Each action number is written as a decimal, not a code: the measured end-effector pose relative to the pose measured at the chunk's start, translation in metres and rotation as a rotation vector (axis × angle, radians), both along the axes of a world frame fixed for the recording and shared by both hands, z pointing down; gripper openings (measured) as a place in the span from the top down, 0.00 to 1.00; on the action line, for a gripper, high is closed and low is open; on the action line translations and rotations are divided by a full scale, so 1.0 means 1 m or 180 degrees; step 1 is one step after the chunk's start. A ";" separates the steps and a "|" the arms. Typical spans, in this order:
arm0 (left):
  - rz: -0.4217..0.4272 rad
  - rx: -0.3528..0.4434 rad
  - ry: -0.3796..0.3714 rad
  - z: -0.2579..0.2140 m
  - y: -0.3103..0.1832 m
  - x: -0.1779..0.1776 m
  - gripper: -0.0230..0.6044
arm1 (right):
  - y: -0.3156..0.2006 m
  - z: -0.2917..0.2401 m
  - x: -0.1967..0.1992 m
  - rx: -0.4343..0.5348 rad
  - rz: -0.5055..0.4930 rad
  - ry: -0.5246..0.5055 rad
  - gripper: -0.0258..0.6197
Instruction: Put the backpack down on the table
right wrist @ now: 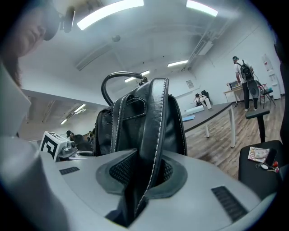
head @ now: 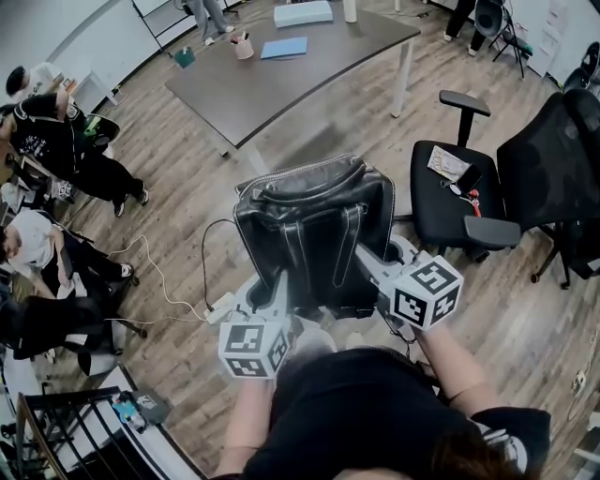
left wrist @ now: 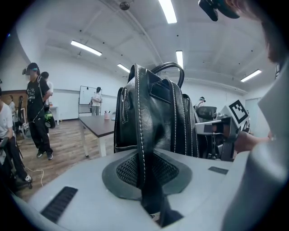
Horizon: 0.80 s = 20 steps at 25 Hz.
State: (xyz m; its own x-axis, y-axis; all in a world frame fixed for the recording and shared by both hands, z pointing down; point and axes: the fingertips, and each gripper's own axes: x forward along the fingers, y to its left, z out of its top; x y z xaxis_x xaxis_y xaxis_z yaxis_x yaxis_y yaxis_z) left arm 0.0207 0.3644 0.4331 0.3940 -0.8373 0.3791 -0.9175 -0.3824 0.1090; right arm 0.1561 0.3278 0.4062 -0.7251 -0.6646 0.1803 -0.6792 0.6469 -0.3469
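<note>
A black leather backpack (head: 314, 225) with white stitching hangs in the air in front of me, above the wooden floor. My left gripper (head: 278, 292) is shut on its left shoulder strap (left wrist: 146, 176), which runs between the pads. My right gripper (head: 367, 267) is shut on the right shoulder strap (right wrist: 151, 167). The backpack (left wrist: 153, 117) stands upright with its top handle (right wrist: 118, 81) up. The dark table (head: 291, 70) lies ahead, beyond the backpack, apart from it.
On the table sit a blue folder (head: 284, 47), a white box (head: 303, 13) and a pink cup (head: 244, 46). A black office chair (head: 469, 202) stands to the right. People (head: 56, 141) sit at the left, and a cable (head: 155, 272) trails on the floor.
</note>
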 end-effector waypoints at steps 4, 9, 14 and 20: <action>0.0013 0.0011 0.0063 -0.004 -0.014 -0.019 0.85 | -0.010 -0.007 -0.018 -0.0045 -0.0019 -0.0022 0.83; -0.0074 -0.0042 0.0135 0.000 -0.035 -0.059 0.85 | -0.033 -0.008 -0.059 -0.0090 -0.0100 0.0047 0.83; -0.0055 -0.0022 0.0119 0.000 -0.050 -0.100 0.85 | -0.048 -0.007 -0.101 -0.0107 -0.0120 0.0076 0.83; 0.0011 -0.0032 0.0090 -0.004 -0.083 -0.145 0.85 | -0.080 -0.008 -0.144 -0.0185 -0.0059 0.0136 0.83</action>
